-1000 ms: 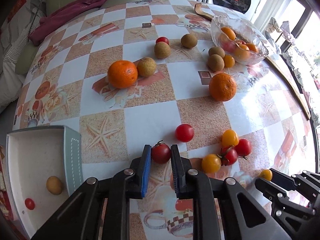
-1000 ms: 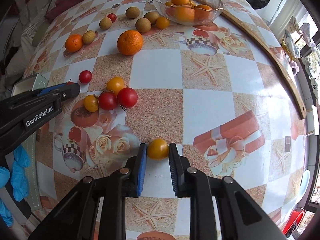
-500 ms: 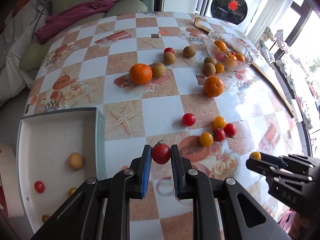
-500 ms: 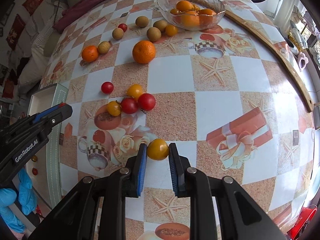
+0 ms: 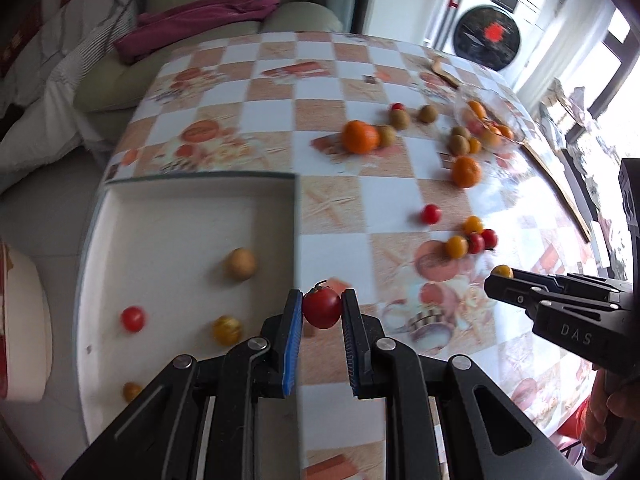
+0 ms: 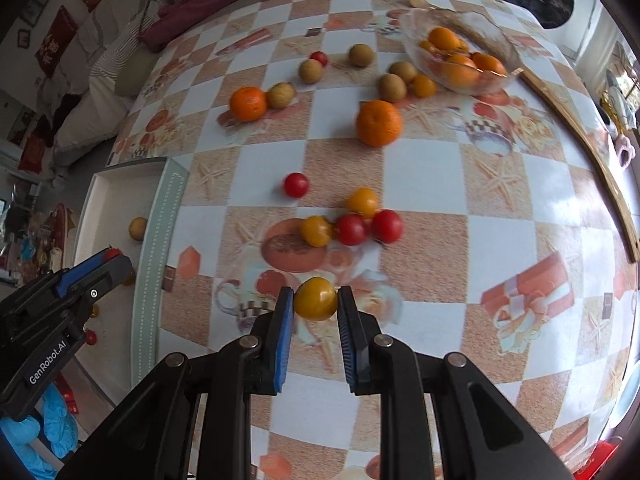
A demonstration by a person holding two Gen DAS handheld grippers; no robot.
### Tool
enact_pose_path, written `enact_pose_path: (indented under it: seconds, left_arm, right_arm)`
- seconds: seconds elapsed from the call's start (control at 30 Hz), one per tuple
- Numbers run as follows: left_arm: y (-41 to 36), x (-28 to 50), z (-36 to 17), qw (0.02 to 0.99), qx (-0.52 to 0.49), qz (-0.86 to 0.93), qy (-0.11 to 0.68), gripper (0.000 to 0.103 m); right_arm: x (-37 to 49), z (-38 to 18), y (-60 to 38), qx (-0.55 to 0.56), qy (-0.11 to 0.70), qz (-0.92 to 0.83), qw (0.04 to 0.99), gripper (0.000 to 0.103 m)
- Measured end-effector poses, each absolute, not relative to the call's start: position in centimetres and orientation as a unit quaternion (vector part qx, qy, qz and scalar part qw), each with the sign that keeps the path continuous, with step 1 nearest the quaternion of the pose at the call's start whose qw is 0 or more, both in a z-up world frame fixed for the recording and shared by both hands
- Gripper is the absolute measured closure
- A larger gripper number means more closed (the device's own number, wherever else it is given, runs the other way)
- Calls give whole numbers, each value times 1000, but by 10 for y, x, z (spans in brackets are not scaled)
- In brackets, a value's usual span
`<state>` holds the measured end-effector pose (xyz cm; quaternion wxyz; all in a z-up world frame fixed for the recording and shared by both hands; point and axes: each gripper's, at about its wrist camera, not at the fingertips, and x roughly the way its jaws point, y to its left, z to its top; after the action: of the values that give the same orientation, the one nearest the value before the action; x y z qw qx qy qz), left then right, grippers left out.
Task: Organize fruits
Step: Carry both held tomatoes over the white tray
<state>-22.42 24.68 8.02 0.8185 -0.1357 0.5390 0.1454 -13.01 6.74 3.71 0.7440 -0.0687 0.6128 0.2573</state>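
Fruits: scattered over the checkered tabletop point(image 6: 424, 184), some in a white tray point(image 5: 168, 216) and some in a glass bowl point(image 6: 460, 46).
Left tongs point(image 5: 321, 320): clamped on a red cherry tomato point(image 5: 322, 307) with a green stem, held above the tray's right rim.
Right tongs point(image 6: 315, 312): clamped on a round yellow tomato point(image 6: 315, 298), lifted over the printed cup pattern of the cloth.
Tray contents: left of the left tongs, four small fruits – one tan round fruit point(image 5: 240, 264), one red tomato point(image 5: 132, 319), one yellow tomato point(image 5: 227, 330), one small brownish one point(image 5: 131, 391) near the lower edge.
Cluster ahead of the right tongs: four tomatoes touching, two yellow point(image 6: 362, 201) point(image 6: 316, 231) and two red point(image 6: 351, 229) point(image 6: 387, 225), smooth and glossy.
Lone tomato: one red point(image 6: 296, 185), ahead and left of the right tongs, apart from the cluster.
Oranges: two loose, dimpled skin; one point(image 6: 378, 122) far ahead of the right tongs, one point(image 6: 248, 103) further left, touching a tan fruit point(image 6: 281, 95).
Brown round fruits: four more, dull-skinned, point(image 6: 310, 71) point(image 6: 361, 55) point(image 6: 403, 71) point(image 6: 392, 87), far ahead near the bowl.
Small extras: one red tomato point(image 6: 319, 58) and one small orange fruit point(image 6: 424, 85) beside the brown ones.
Bowl: clear, ribbed glass, far ahead and right of the right tongs, holding several orange fruits; the exact count is blurred.
Tabletop: glossy cloth, orange-and-white squares with starfish, gift and rose prints.
Tray: rectangular, white inside, pale green rim.
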Motion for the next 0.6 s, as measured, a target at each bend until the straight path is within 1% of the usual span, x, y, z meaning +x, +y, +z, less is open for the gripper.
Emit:
enact_pose_path:
  seconds: [0.27,0.6]
  left_arm:
    - [284,-267,79,808,-158,193,533,82]
    - [317,-299,58,787,-193,232,539,82]
  right_arm:
    - [-142,42,115,-93,606,296,733,79]
    - [-158,49,182,-128,590,351,716,79]
